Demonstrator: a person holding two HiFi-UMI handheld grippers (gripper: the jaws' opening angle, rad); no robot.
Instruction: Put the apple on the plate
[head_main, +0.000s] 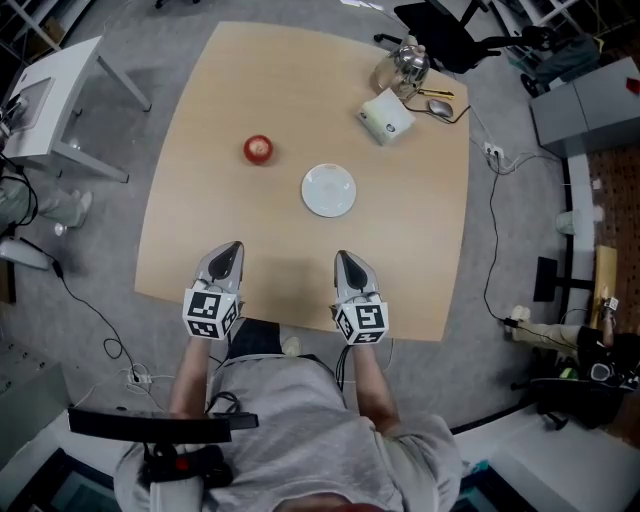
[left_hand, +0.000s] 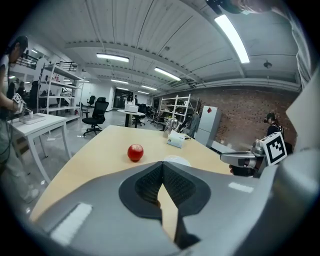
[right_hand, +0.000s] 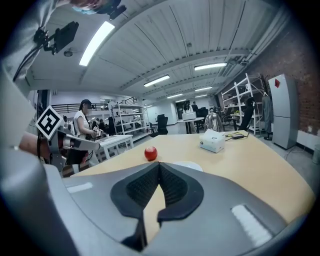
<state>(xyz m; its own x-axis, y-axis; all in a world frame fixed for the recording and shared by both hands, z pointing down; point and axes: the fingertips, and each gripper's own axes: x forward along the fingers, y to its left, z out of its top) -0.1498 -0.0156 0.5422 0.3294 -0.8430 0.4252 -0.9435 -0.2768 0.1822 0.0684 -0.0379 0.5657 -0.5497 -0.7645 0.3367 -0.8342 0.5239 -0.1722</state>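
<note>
A red apple (head_main: 258, 149) rests on the wooden table (head_main: 210, 110), left of a small white plate (head_main: 329, 190) near the table's middle. The apple (left_hand: 135, 152) also shows ahead in the left gripper view, and the apple (right_hand: 150, 153) in the right gripper view, with the plate (left_hand: 178, 160) partly hidden behind the jaws. My left gripper (head_main: 233, 245) hovers over the near table edge, shut and empty. My right gripper (head_main: 341, 254) is beside it, also shut with nothing held. Both point toward the apple and plate, well short of them.
A white box (head_main: 386, 115), a glass kettle (head_main: 407, 65) and a mouse (head_main: 440, 107) with cables sit at the far right corner. A white side table (head_main: 55, 95) stands to the left. Cables run over the floor on the right.
</note>
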